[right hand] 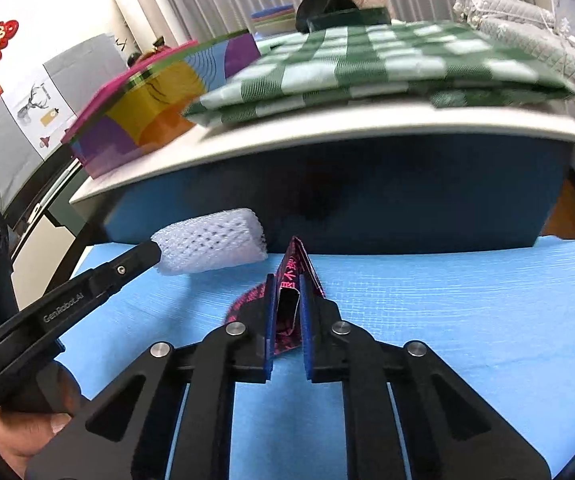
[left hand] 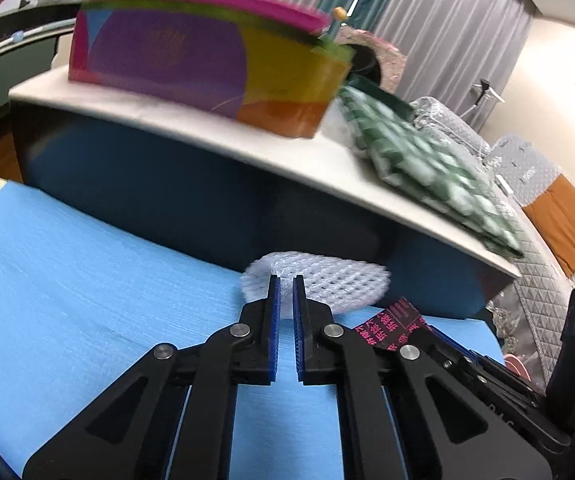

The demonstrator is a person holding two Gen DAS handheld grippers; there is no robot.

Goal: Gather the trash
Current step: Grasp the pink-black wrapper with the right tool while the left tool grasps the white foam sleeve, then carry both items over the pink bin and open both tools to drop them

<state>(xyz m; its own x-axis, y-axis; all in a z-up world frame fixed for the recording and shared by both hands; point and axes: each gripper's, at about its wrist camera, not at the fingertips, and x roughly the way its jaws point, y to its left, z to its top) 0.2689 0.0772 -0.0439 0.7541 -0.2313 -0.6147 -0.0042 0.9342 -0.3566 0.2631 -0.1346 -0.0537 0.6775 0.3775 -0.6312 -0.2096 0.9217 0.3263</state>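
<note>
My left gripper (left hand: 285, 280) is shut on a white foam net sleeve (left hand: 327, 280) and holds it just above the blue mat (left hand: 87, 272). In the right wrist view the same sleeve (right hand: 211, 246) sticks out from the left gripper (right hand: 155, 254) at left. My right gripper (right hand: 287, 280) is shut on a black wrapper with pink characters (right hand: 297, 264), folded upright between the pads. That wrapper (left hand: 391, 326) also shows at the right of the left wrist view.
A dark blue box with a white top (right hand: 367, 196) stands right behind the mat. On it lie a colourful box (left hand: 207, 60) and a folded green checked cloth (right hand: 367, 60). A grey quilted sofa (left hand: 527, 168) is at the right.
</note>
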